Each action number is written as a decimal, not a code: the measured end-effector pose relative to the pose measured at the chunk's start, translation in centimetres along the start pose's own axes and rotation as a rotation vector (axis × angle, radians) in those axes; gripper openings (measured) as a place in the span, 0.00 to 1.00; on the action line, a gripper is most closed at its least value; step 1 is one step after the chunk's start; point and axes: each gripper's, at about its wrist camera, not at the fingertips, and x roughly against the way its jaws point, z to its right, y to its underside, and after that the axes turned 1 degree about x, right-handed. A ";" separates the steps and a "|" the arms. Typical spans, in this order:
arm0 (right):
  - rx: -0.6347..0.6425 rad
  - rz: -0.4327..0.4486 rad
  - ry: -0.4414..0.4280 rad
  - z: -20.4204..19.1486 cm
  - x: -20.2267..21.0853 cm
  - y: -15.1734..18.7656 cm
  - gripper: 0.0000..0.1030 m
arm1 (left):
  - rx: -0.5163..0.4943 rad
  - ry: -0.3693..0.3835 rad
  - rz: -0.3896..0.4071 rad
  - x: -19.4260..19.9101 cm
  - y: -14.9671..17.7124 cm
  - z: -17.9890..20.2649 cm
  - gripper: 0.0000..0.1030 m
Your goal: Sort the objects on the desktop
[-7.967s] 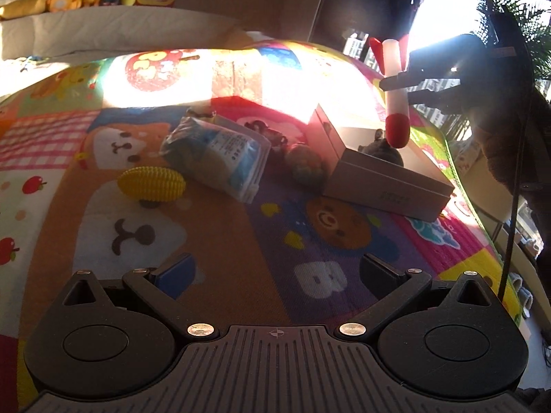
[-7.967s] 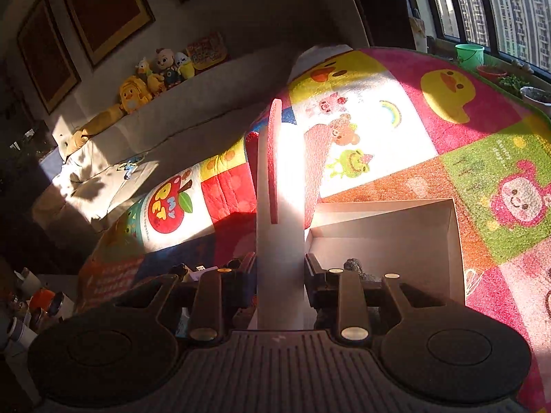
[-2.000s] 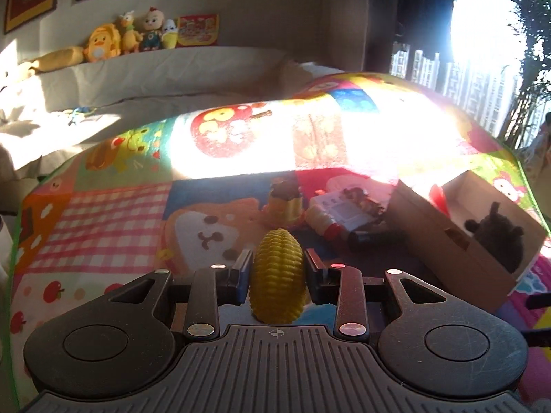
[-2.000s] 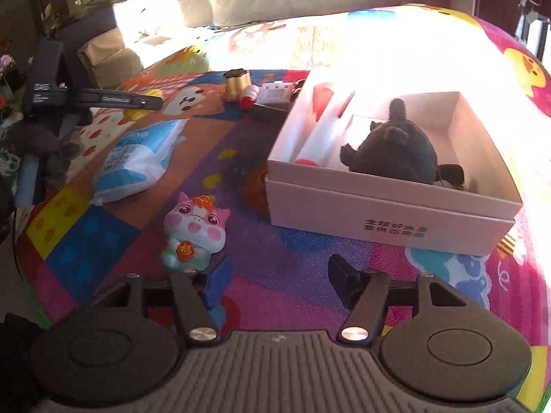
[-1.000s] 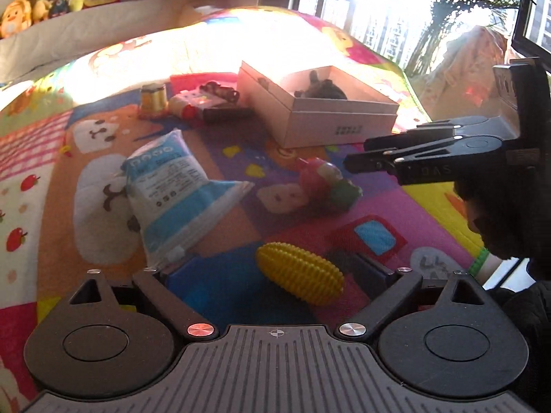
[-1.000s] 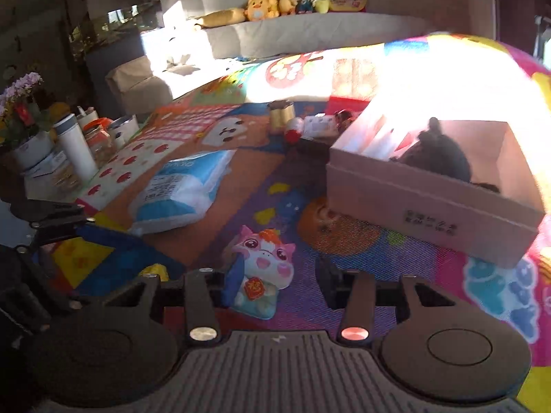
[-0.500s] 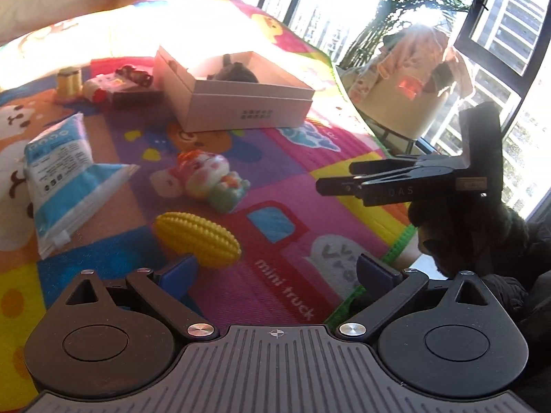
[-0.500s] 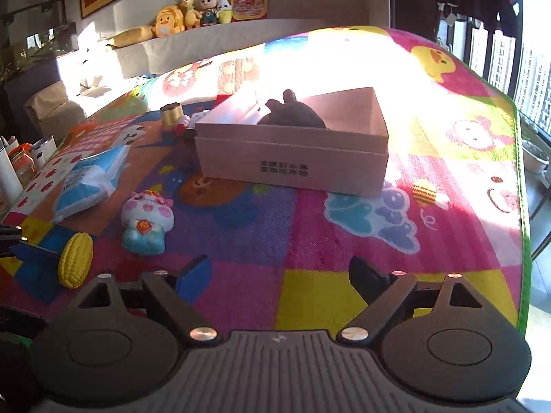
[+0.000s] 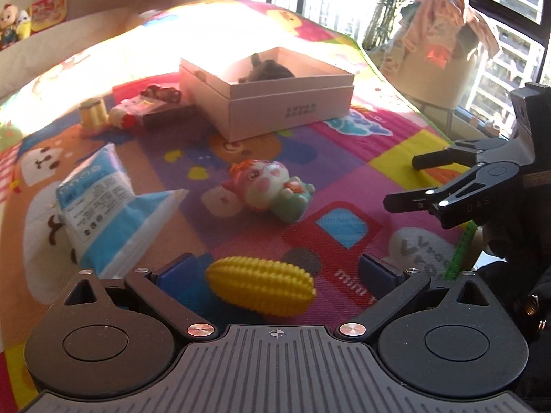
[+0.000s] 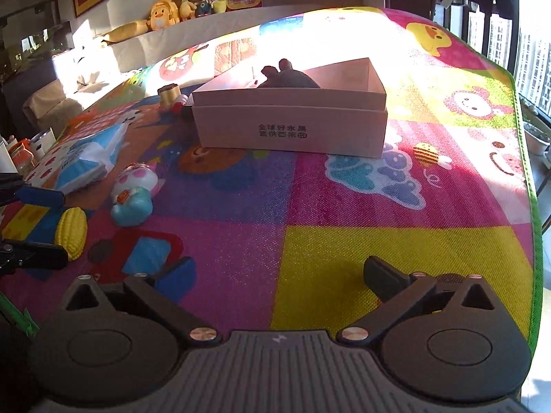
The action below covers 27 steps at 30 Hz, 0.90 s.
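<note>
A yellow corn toy (image 9: pixel 261 290) lies on the play mat between the wide-open fingers of my left gripper (image 9: pixel 275 268); it also shows in the right wrist view (image 10: pixel 71 232). A pink and teal pig toy (image 9: pixel 270 187) lies beyond it, also seen in the right wrist view (image 10: pixel 135 192). A white box (image 9: pixel 272 103) holds a dark plush toy (image 9: pixel 265 70); the right wrist view shows the box (image 10: pixel 292 127) too. My right gripper (image 10: pixel 279 273) is open and empty over the mat; it also shows in the left wrist view (image 9: pixel 409 182).
A blue and white packet (image 9: pixel 103 199) lies left of the pig. A gold tin (image 9: pixel 91 113), a small bottle and a dark flat box lie left of the white box. The mat's green edge (image 10: pixel 523 158) runs along the right. Plush toys (image 10: pixel 186 3) line a far ledge.
My left gripper has swung back over the corn, which now lies between its open fingers. My right gripper has stayed open and drawn slightly back toward the mat's near edge.
</note>
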 end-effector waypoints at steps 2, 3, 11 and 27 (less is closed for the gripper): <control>0.011 -0.001 0.006 -0.2 0.0 0.0 1.00 | -0.012 0.030 -0.009 -0.7 0.1 0.2 0.99; 0.018 -0.002 0.011 -0.3 -0.1 0.1 1.00 | -0.014 0.039 -0.013 -0.9 0.1 0.3 0.99; 0.041 0.007 0.026 -0.6 -0.2 0.3 1.00 | -0.043 0.042 -0.022 0.1 1.1 0.6 0.99; 0.046 0.002 0.030 -0.6 -0.3 0.3 1.00 | 0.077 -0.351 0.020 1.9 2.7 -5.2 1.00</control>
